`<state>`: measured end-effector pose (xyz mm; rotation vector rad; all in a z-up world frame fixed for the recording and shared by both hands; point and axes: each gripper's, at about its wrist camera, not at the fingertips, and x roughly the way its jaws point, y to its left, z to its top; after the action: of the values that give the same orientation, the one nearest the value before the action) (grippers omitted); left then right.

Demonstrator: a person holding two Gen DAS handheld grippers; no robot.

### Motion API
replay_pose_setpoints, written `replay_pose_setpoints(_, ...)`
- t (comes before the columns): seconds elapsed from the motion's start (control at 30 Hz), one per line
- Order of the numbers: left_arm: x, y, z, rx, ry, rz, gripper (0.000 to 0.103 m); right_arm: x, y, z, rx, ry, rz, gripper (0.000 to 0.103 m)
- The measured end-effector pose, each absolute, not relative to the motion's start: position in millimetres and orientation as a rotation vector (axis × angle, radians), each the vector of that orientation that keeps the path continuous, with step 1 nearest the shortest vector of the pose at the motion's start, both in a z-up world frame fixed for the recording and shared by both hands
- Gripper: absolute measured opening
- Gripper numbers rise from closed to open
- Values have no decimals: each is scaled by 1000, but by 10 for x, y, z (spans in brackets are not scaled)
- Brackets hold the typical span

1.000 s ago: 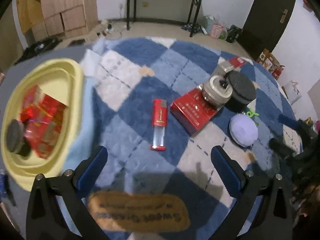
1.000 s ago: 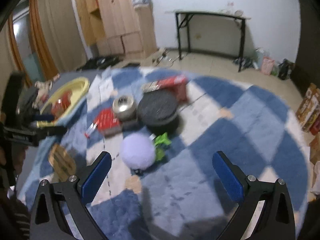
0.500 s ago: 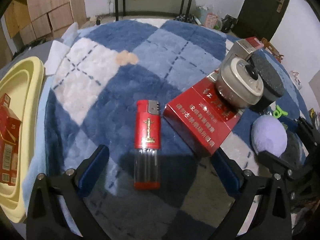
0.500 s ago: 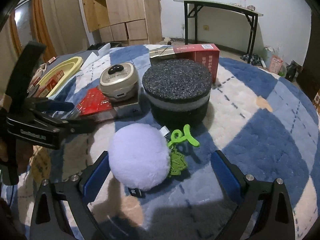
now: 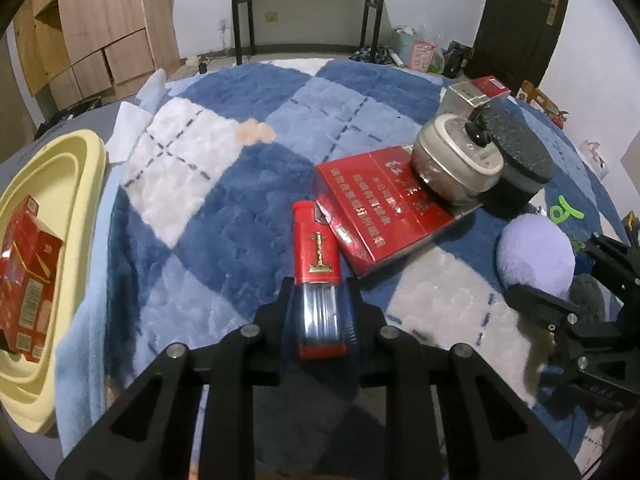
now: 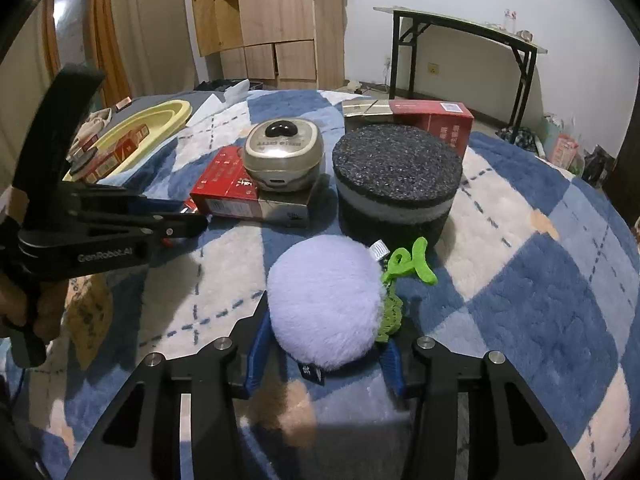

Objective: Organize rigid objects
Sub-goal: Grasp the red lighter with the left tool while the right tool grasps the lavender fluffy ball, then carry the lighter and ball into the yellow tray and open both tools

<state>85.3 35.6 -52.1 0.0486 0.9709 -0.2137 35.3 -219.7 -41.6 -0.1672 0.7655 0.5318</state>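
Left tool [image 5: 320, 312] just closed, pinching red lighter [image 5: 318, 276] at its clear end; right tool [image 6: 324, 354] clamped on lilac pompom [image 6: 324, 304], both on checked rug [image 5: 224, 208].

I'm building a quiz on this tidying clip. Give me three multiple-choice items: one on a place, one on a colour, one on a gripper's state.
1. Where does the silver round case rest?
A. on the red box
B. in the yellow tray
C. on the bare rug

2. What colour is the plush ball?
A. orange
B. pale purple
C. black

3. What is the left gripper doing?
A. hanging open
B. shut on nothing
C. clamped on the lighter

Key: 1 A, it sits atop the red box; 2 B, lilac fluff; 3 C, pads press the lighter.
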Motion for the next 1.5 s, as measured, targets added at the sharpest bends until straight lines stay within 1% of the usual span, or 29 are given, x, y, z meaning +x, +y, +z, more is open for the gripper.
replay_pose_setpoints(0.2,766,459,-240,47,952,-170,20,270,-2246,-308,-154,765,528,45)
replay_pose_setpoints(0.3,687,556,-63,33,938,-164,11,210,-2294,-248,-141,768,519,45)
replay_pose_setpoints(0.47,464,682,217,-10,918,-188,11,12,-2474,32,-87,721,489,45)
replay_pose_setpoints(0.6,352,724,223,-15,931,-200,11,-123,-2601,224,-50,684,471,45)
replay_pose_setpoints(0.73,374,760,202,-58,938,-212,11,-205,-2643,216,-41,697,466,45)
replay_pose_setpoints(0.93,320,704,365,-42,886,-247,11,-237,-2656,288,-53,685,475,45)
replay_pose_setpoints(1.07,336,787,482,-56,866,-224,11,-210,-2656,240,-48,699,481,45)
replay_pose_setpoints(1.2,410,1119,802,-71,801,-168,11,-198,-2541,351,-53,680,517,45)
replay_pose_setpoints(1.33,481,1692,1125,-114,720,-81,11,-170,-2098,601,-111,628,606,45)
replay_pose_setpoints(1.4,520,2035,1205,-108,692,-17,11,-113,-1831,698,-123,609,644,45)
replay_pose_setpoints(1.5,569,2442,1107,-133,675,46,11,62,-1322,818,-104,599,712,45)
